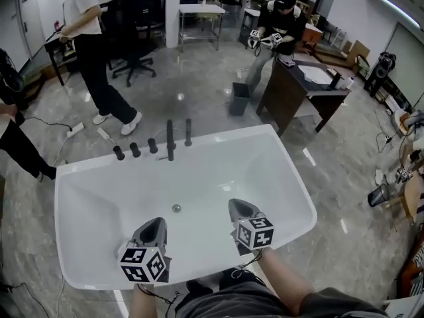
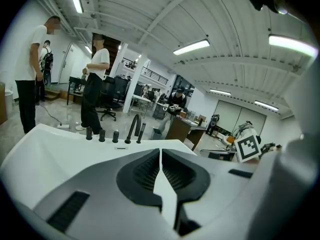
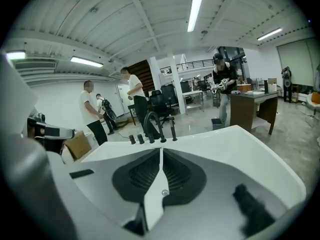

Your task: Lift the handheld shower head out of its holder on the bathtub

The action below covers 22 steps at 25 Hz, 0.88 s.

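Note:
The handheld shower head [image 1: 188,132] is a slim black upright rod in its holder on the far rim of the white bathtub [image 1: 278,158], just right of the curved black faucet [image 1: 170,140]. It also shows in the left gripper view as the shower head [image 2: 141,132] and in the right gripper view as the shower head [image 3: 173,132]. My left gripper [image 1: 158,224] [image 2: 160,151] and right gripper [image 1: 240,209] [image 3: 161,150] hover side by side over the near part of the tub, well short of the fixtures. Both are shut and hold nothing.
Three black knobs [image 1: 135,150] stand left of the faucet. The drain [image 1: 176,208] lies in the tub floor. Beyond the tub, people [image 1: 93,52] stand by an office chair [image 1: 136,38]. A dark desk [image 1: 291,91] and a bin [image 1: 240,99] are at the far right.

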Each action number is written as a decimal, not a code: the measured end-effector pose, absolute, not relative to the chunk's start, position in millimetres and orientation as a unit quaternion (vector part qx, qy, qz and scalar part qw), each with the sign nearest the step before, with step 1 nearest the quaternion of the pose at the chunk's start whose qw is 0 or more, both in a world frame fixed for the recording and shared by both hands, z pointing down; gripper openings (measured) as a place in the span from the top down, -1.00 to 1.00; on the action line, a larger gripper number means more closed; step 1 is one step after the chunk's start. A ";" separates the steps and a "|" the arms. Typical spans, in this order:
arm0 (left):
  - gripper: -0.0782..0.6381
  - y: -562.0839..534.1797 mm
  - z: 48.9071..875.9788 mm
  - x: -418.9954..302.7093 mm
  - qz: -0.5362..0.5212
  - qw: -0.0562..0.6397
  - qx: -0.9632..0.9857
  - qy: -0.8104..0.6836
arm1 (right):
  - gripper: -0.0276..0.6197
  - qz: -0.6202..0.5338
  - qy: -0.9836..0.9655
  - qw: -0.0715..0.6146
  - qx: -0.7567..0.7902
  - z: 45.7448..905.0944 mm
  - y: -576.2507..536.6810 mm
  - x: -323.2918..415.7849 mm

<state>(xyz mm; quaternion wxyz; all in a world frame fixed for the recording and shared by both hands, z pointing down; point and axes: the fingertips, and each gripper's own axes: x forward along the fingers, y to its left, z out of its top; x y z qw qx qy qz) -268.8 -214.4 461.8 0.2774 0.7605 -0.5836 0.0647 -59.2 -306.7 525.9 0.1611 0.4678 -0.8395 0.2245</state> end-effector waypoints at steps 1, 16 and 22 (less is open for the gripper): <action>0.71 -223.2 463.3 -267.3 0.065 0.281 0.757 -0.586 | 0.82 0.226 -0.843 0.157 0.462 525.6 -319.5 -60.4; 0.71 -368.4 498.1 -257.1 0.061 0.283 0.713 -0.638 | 0.82 0.201 -0.878 0.150 0.407 568.1 -505.3 -79.9; 0.71 -409.0 513.9 -252.5 0.067 0.274 0.710 -0.646 | 0.82 0.211 -0.890 0.149 0.376 597.7 -549.0 -99.9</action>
